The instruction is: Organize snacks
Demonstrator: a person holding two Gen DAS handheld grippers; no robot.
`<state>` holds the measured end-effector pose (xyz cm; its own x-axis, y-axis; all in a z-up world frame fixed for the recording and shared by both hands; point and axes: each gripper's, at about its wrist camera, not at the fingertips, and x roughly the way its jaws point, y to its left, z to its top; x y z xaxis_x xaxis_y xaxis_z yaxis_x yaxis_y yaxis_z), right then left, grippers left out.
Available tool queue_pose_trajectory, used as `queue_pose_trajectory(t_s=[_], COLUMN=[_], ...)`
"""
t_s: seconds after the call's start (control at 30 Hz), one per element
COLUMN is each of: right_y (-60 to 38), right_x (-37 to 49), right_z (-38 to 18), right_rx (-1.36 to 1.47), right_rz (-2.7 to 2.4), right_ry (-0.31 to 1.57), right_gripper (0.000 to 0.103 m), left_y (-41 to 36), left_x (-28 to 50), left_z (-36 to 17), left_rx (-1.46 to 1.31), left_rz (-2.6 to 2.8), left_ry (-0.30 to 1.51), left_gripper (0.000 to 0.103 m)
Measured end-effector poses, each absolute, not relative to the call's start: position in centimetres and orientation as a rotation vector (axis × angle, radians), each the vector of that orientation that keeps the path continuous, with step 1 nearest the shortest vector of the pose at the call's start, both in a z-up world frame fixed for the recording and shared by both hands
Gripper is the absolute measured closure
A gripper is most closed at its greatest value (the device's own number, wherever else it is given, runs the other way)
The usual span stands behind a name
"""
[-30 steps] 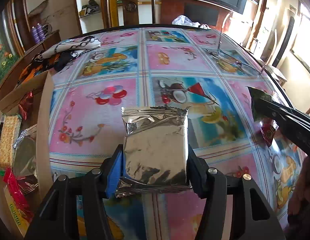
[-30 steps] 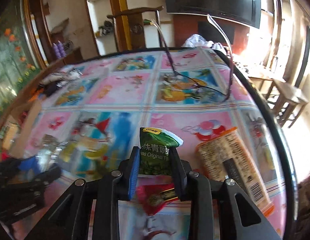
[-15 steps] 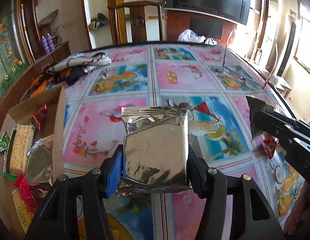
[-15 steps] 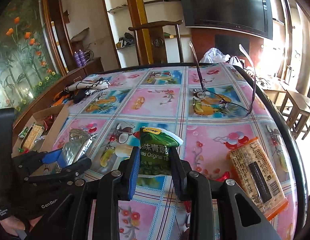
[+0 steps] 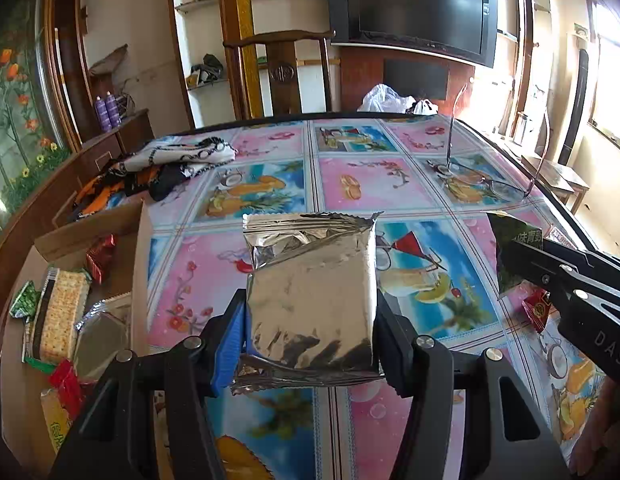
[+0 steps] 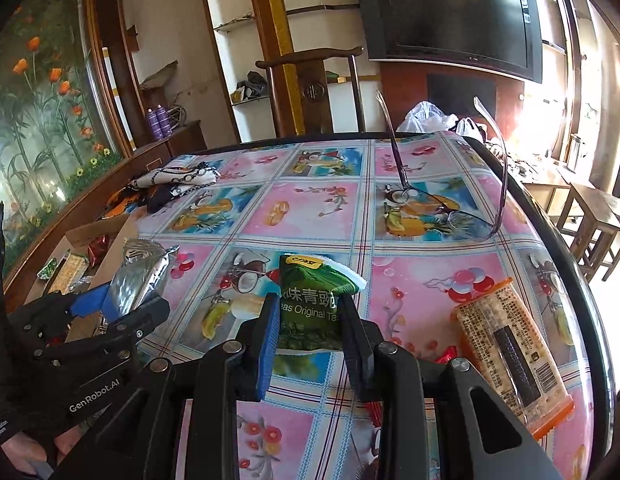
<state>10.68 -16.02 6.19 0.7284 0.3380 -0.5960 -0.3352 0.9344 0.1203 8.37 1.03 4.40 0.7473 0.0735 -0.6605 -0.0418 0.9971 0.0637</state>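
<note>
My left gripper (image 5: 310, 316) is shut on a silver foil packet (image 5: 310, 292), held upright above the table's colourful cloth (image 5: 366, 184). In the right wrist view that same silver foil packet (image 6: 138, 276) shows at the left in the left gripper (image 6: 122, 308). My right gripper (image 6: 310, 312) is shut on a small green pea snack packet (image 6: 310, 300), also clear of the table. The green packet (image 5: 514, 248) appears at the right of the left wrist view. An open cardboard box (image 5: 138, 264) at the table's left edge holds crackers (image 5: 60, 316), red sweets and other packets.
A clear packet of crackers with orange ends (image 6: 514, 356) lies on the table at the right, a red sweet (image 5: 536, 310) beside it. Upturned spectacles (image 6: 442, 204) rest further back. Folded scarves (image 5: 166, 164) lie at the far left. A wooden chair (image 5: 282, 76) stands behind the table.
Both grippers have risen and tipped up with their packets still held, so more of the room shows. The cardboard box has come further into the left wrist view.
</note>
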Motion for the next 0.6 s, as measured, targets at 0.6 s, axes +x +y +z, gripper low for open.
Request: queue_pose_trajectory(t_s=[0.6], right_y=[-16.0], right_x=[10.0], right_z=[6.7], right_rx=[0.015], right_rz=[0.385], right_ry=[0.618], right_gripper=[0.072], left_y=[-0.2], left_x=[7.1], left_z=[5.8], left_rx=[0.13], left_rz=[0.08], left_ry=[0.591], left_gripper=[0.046])
